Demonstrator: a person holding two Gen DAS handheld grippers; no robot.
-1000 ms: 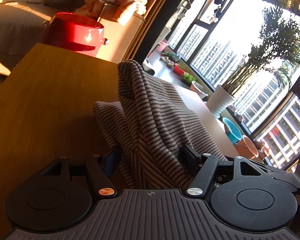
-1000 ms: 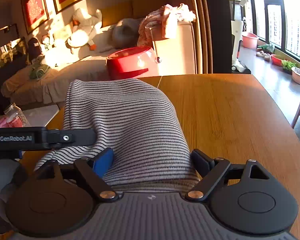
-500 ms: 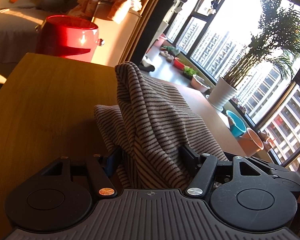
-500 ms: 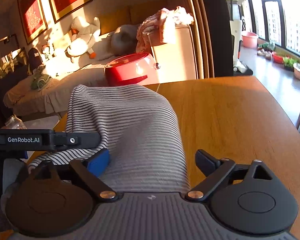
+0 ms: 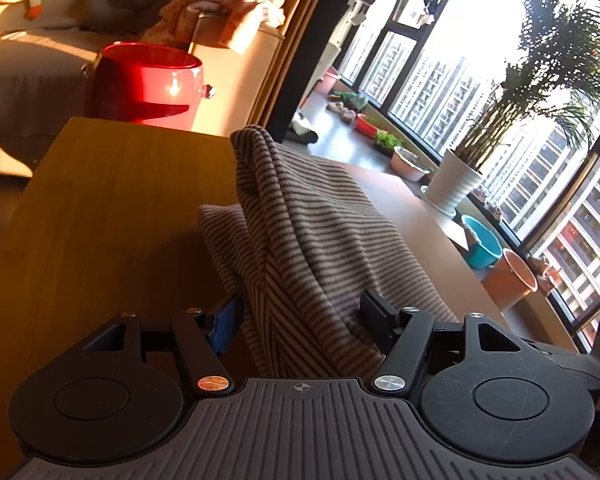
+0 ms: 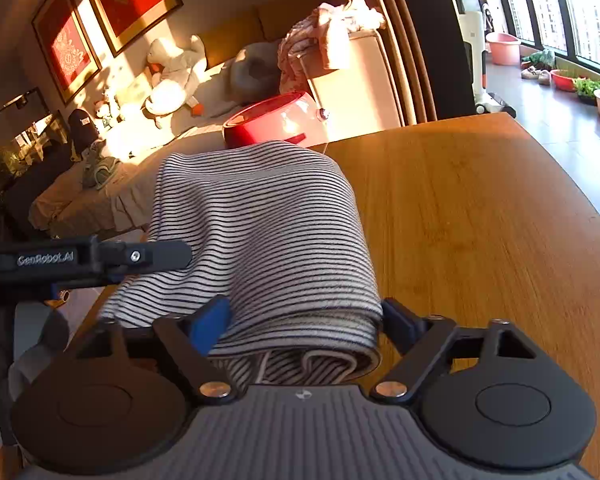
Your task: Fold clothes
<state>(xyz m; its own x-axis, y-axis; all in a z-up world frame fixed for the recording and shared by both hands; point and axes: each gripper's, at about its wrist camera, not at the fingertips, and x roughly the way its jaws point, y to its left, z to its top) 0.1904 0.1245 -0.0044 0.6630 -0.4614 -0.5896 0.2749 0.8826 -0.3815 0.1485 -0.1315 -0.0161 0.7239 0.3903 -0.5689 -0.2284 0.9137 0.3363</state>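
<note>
Left gripper [image 5: 300, 316]: we note its jaws pinching bunched striped garment [image 5: 312, 240]. Right gripper [image 6: 306, 320]: jaws set either side of the garment's rolled, layered edge, touching it. Garment: grey with dark stripes, draped, partly lifted over the wooden worktop [image 6: 480, 216]. Beyond: red pot [image 5: 144, 84], potted palm [image 5: 456, 188].

A high-rise home living room. Behind the wooden table [image 6: 480, 220]: a sofa [image 6: 204, 92] with a plush goose [image 6: 172, 76], framed red artwork [image 6: 136, 0] above on the wall. Beyond the table's far edge, a red pot [image 5: 148, 84]. Right of the table, floor-to-ceiling windows [image 5: 440, 84] facing apartment towers, a potted palm [image 5: 540, 92] alongside.
</note>
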